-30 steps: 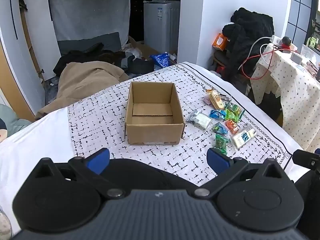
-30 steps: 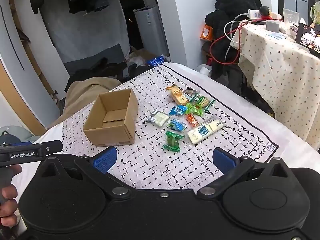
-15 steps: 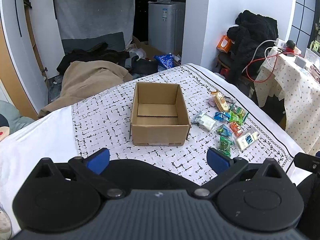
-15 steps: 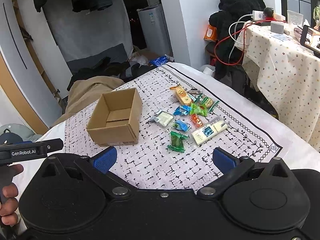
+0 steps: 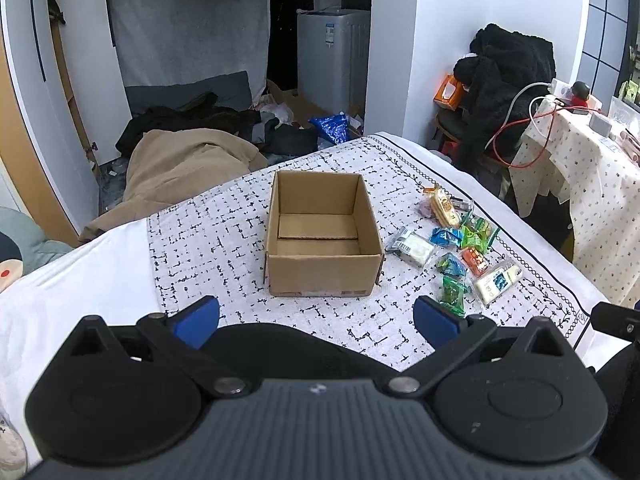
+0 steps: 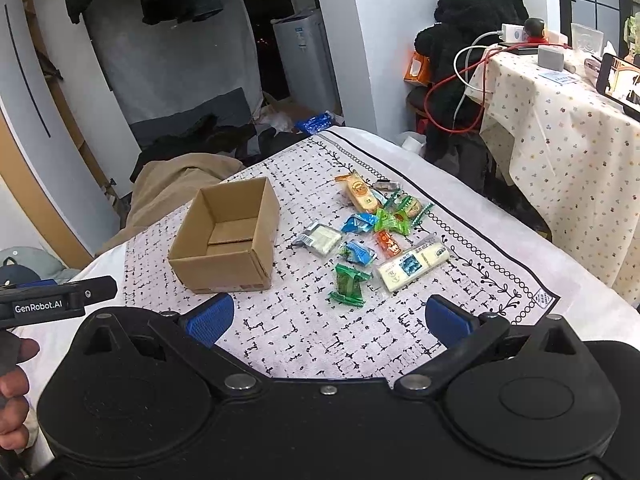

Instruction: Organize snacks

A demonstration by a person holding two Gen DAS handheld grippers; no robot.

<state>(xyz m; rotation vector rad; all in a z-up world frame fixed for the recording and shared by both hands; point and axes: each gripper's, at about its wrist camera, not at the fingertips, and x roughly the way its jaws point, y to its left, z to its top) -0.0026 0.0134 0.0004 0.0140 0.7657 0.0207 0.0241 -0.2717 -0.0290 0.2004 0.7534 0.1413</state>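
Observation:
An open, empty cardboard box (image 5: 323, 236) (image 6: 226, 236) stands in the middle of the patterned tablecloth (image 5: 208, 240). To its right lie several wrapped snacks: a green packet (image 6: 348, 285) (image 5: 453, 295), a long white bar (image 6: 414, 266) (image 5: 497, 282), a white packet (image 6: 318, 238) (image 5: 412, 246), blue packets (image 6: 359, 222) and an orange-yellow one (image 6: 360, 194). My left gripper (image 5: 316, 320) is open, held back in front of the box, nothing between its blue fingertips. My right gripper (image 6: 328, 318) is open too, just short of the green packet.
The table's right edge (image 6: 520, 216) drops toward a second table with a floral cloth (image 6: 568, 140), cables and a phone. Clothes and a tan blanket (image 5: 188, 160) lie on the floor behind. A hand (image 6: 12, 392) holds the left gripper's handle at the lower left.
Both grippers have shifted slightly, so the box and snacks sit a little farther right and nearer in the views. Nothing was taken hold of; both stay open.

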